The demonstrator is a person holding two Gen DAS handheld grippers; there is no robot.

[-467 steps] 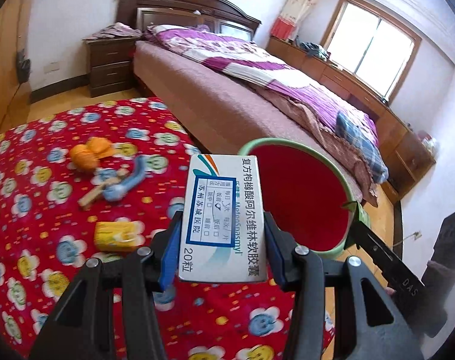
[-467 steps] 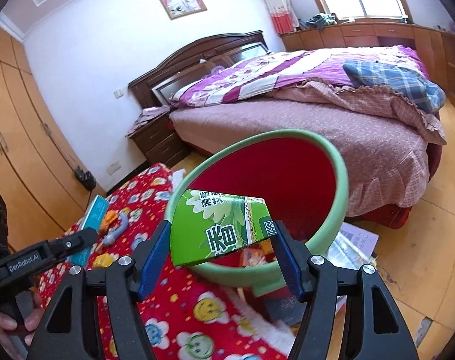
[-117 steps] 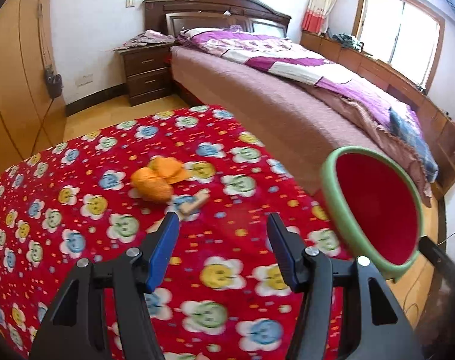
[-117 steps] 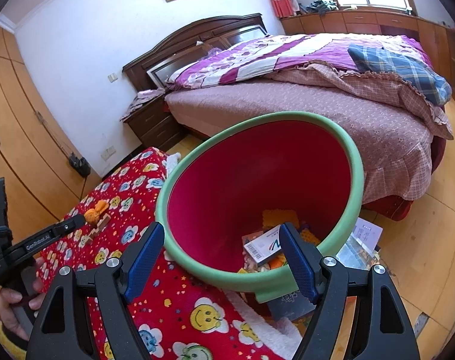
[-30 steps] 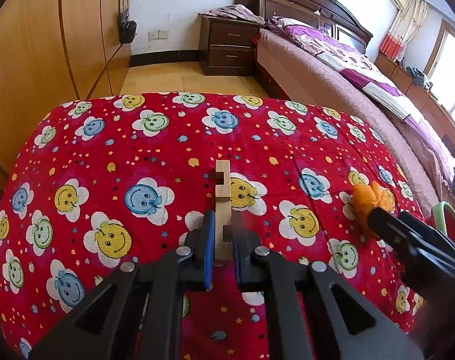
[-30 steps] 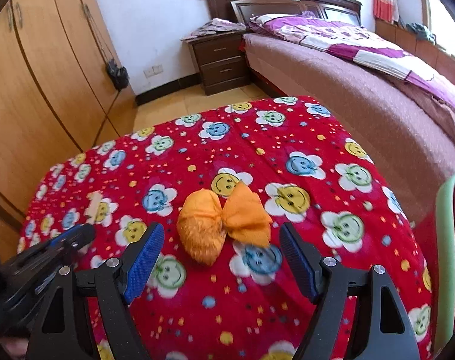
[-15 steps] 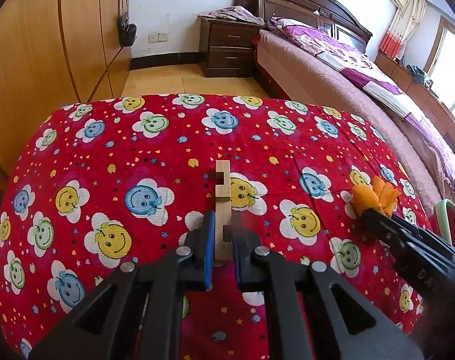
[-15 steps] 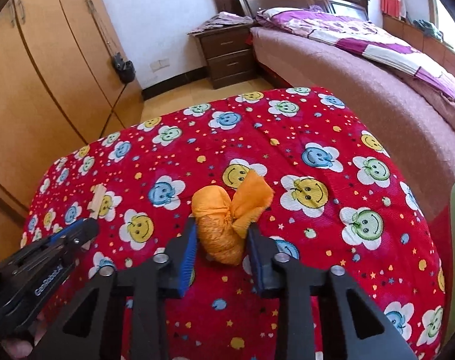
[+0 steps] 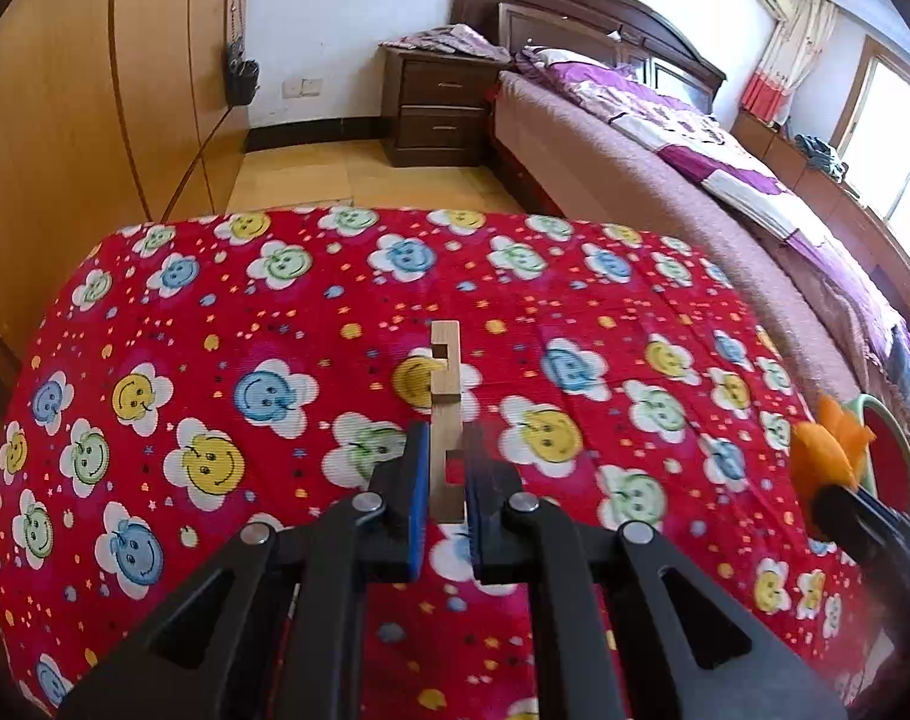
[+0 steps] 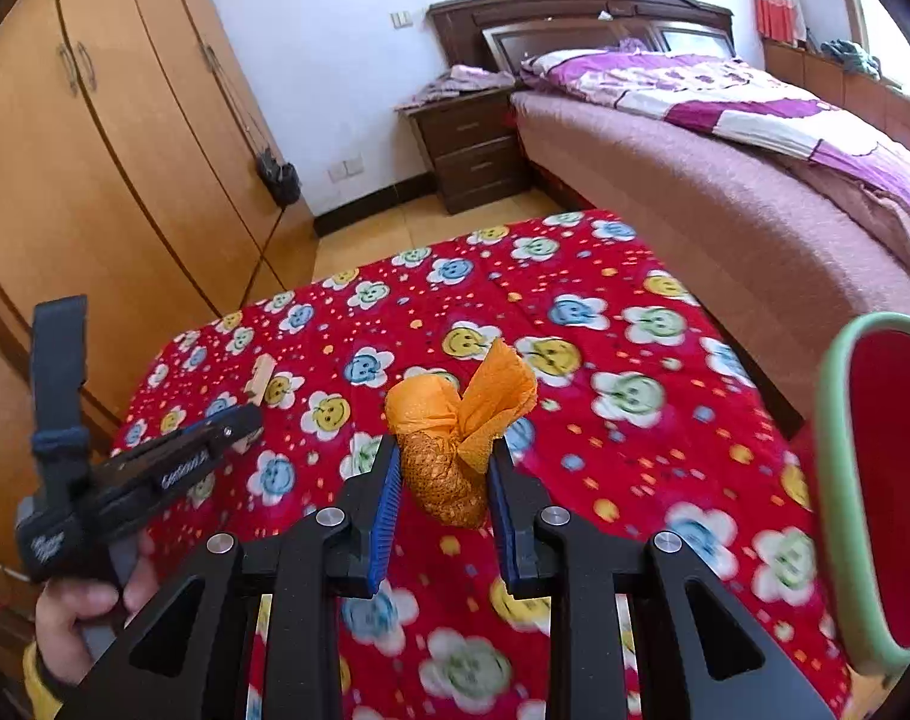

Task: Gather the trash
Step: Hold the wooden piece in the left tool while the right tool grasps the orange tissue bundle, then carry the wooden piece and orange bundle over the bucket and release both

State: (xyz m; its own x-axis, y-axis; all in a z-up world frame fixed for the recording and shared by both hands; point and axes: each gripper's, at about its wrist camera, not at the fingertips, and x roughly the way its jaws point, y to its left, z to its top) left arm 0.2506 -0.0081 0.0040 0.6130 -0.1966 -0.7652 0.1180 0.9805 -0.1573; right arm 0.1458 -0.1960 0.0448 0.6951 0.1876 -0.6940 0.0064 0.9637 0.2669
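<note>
The left gripper [image 9: 444,483] is clamped on a notched wooden piece [image 9: 444,396]; the right gripper [image 10: 444,489] pinches an orange mesh bundle [image 10: 455,438]. At the right edge of the right wrist view, the green-rimmed red bin [image 10: 832,480] shows only red wall; its contents are hidden.

A dark wooden nightstand [image 9: 440,114] stood far ahead of the claw, a bed [image 9: 682,180] to its right, a wardrobe [image 9: 89,96] left.
</note>
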